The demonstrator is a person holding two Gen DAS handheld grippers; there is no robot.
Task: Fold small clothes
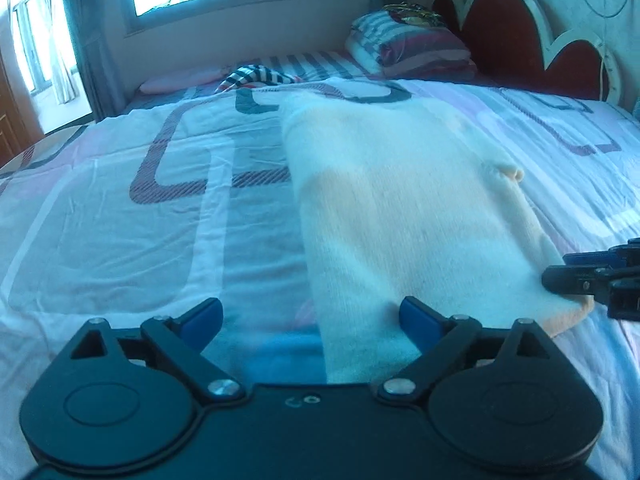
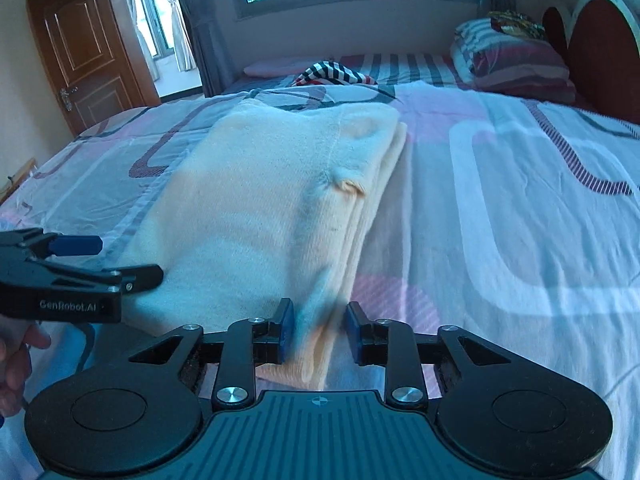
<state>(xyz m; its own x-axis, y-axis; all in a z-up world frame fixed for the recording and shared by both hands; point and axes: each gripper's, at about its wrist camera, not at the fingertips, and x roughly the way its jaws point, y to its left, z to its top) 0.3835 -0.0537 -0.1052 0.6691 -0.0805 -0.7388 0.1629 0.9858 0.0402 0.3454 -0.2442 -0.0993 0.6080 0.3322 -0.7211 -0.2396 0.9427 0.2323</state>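
Bedroom daylight falls on a bed (image 2: 500, 168) with a patterned cover, and on it lies the garment (image 2: 272, 208), a pale cream knit already doubled over: along its right side several stacked layers show as parallel edges, and a small nub of fabric sticks up near that side. It lies flat, long axis running away from the cameras, near the bed's near edge.

The right gripper (image 2: 318, 332) sits at the near right corner of the garment, its jaws partly spread with the layered edge between them; the pads look just beside the cloth, not pressed on it. The left gripper (image 1: 310, 316) is at the near left corner, jaws spread wide, one pad over the cloth and the other over bare cover; it pinches nothing.

Judging by the layers, at least one fold is done. The piece is still long, so a further fold end to end probably remains, and both near corners would need to be gripped first.

Farther off are a striped cloth (image 2: 332, 72), stacked pillows (image 2: 516, 60) by a red headboard (image 2: 600, 36), a window and a wooden door (image 2: 88, 52).
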